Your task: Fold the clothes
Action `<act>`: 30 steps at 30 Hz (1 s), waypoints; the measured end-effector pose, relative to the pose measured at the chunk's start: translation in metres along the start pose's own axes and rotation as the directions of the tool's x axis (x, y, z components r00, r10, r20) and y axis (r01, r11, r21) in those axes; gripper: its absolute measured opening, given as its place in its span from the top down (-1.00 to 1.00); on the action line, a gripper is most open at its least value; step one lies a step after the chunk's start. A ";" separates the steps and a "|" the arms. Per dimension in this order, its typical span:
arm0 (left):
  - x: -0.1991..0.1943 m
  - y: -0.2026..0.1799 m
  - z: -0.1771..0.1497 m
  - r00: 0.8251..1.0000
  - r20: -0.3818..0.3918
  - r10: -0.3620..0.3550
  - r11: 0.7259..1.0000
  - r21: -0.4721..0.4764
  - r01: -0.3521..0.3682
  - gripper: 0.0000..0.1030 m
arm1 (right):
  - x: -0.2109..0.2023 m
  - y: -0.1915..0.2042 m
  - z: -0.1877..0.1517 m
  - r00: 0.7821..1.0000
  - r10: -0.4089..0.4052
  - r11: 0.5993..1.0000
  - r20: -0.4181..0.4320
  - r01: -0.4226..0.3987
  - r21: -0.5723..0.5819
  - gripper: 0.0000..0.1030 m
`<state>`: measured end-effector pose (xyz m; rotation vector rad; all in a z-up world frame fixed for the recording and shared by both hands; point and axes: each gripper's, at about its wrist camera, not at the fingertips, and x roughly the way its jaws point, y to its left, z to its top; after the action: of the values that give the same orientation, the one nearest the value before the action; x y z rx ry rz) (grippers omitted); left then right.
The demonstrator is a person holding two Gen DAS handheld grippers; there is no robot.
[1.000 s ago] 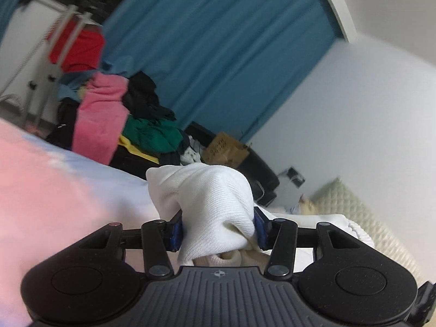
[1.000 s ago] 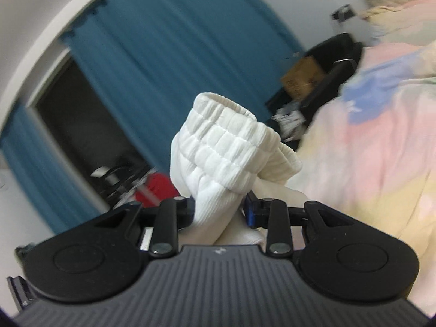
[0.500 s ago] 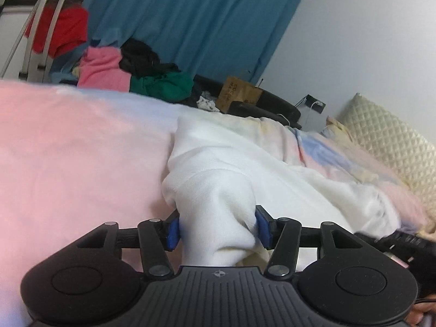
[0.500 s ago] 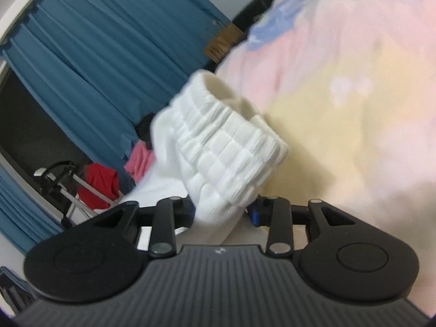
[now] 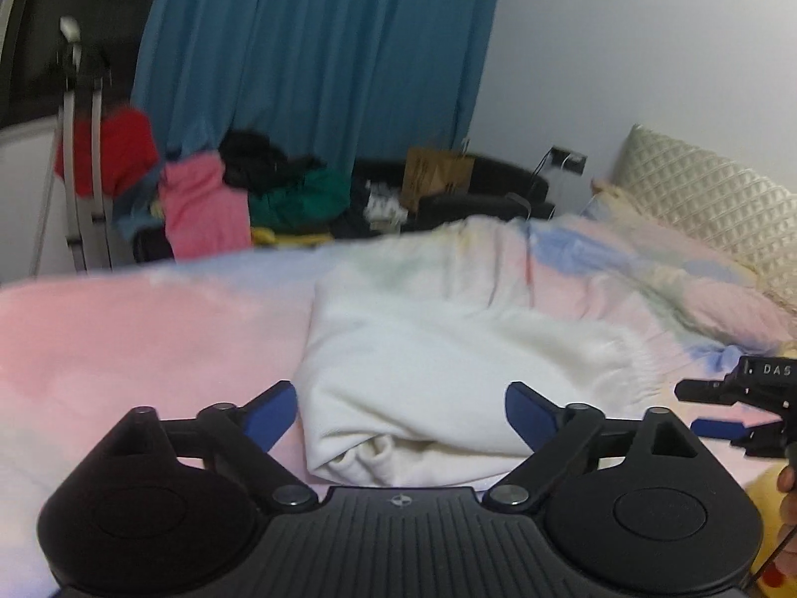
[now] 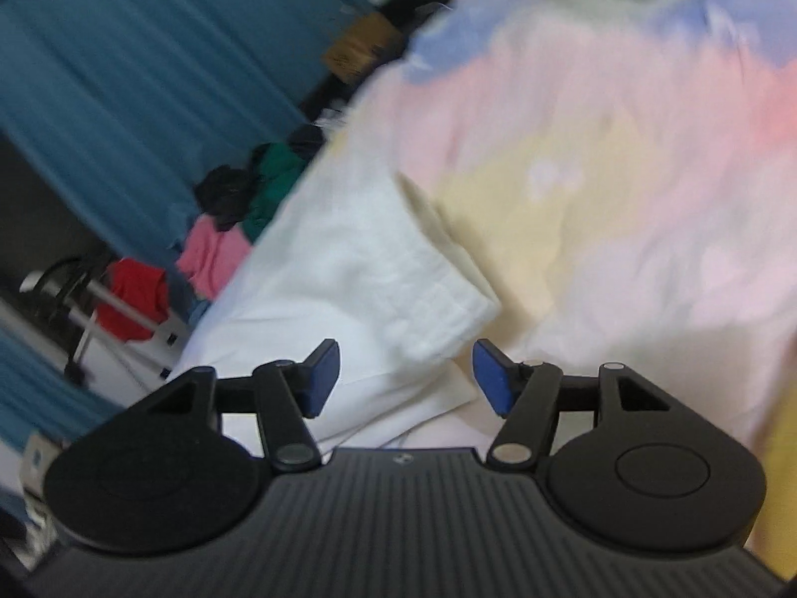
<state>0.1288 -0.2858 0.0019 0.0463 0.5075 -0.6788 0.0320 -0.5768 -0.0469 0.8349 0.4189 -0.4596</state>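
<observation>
You're letting go after laying a fold: your left gripper (image 5: 401, 411) and right gripper (image 6: 406, 376) are both opening, pads clear of the white garment (image 5: 448, 364) lying between them at twelve o'clock on the pastel bedspread (image 5: 124, 339), so next pick a fresh edge to regrip.

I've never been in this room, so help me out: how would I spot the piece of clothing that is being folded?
Find the bed with the pastel pink, blue and yellow cover. On it, just ahead of the two grippers, lies a folded white garment. It is the only plain white, textured cloth on the bed; the other clothes, pink, green and black, sit in a pile beyond it by the blue curtain.
</observation>
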 end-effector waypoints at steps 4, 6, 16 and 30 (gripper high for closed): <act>-0.066 -0.027 0.013 0.999 0.051 0.009 1.000 0.029 -0.010 -0.96 | -0.067 0.029 0.003 0.998 0.035 0.986 0.060 -0.025 -0.165 -0.22; -0.098 -0.038 0.014 0.997 0.073 0.021 0.999 0.037 -0.024 -0.99 | -0.094 0.042 0.006 0.993 0.059 0.970 0.099 -0.034 -0.241 -0.22; -0.239 -0.069 -0.012 0.987 0.146 0.072 0.997 0.009 -0.074 -0.99 | -0.187 0.078 -0.041 0.963 0.179 0.858 0.201 -0.053 -0.511 -0.74; -0.280 -0.068 -0.072 0.971 0.189 0.144 0.988 0.028 -0.152 -0.97 | -0.185 0.086 -0.118 0.966 0.153 0.829 0.209 -0.010 -0.559 -0.74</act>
<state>-0.1298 -0.1593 0.0769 0.0592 0.3056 -0.5413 -0.0938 -0.3936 0.0311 0.2198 0.2607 -0.3274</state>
